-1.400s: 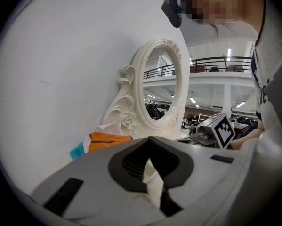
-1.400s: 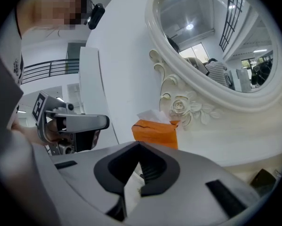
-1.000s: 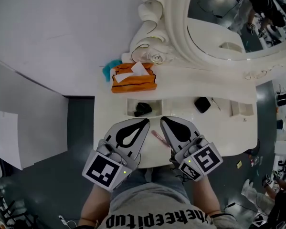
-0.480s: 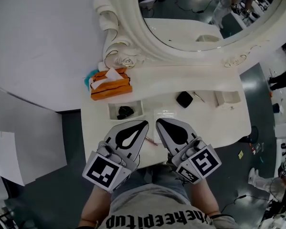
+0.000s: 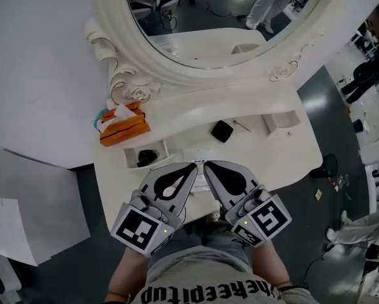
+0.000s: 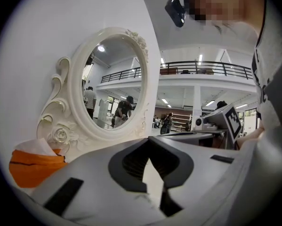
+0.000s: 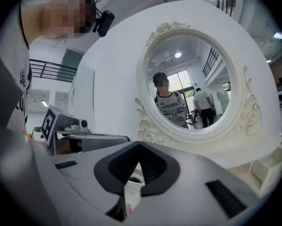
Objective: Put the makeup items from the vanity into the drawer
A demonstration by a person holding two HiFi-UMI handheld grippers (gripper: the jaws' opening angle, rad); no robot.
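Since before: mirror (image 5: pixel 202 18) fills more of my view
Left gripper (image 5: pixel 190 168): jaws together, empty
Right gripper (image 5: pixel 209 165): same, over vanity (image 5: pixel 285 154)

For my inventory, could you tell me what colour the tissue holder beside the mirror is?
Orange; the tissue holder shows best in the head view.

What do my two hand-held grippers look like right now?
The left hand-held gripper and right hand-held gripper match: grey wedge-shaped shells with black teardrop insets, each with a cube of black-and-white square markers and a small green light. The shirt is grey with black lettering.
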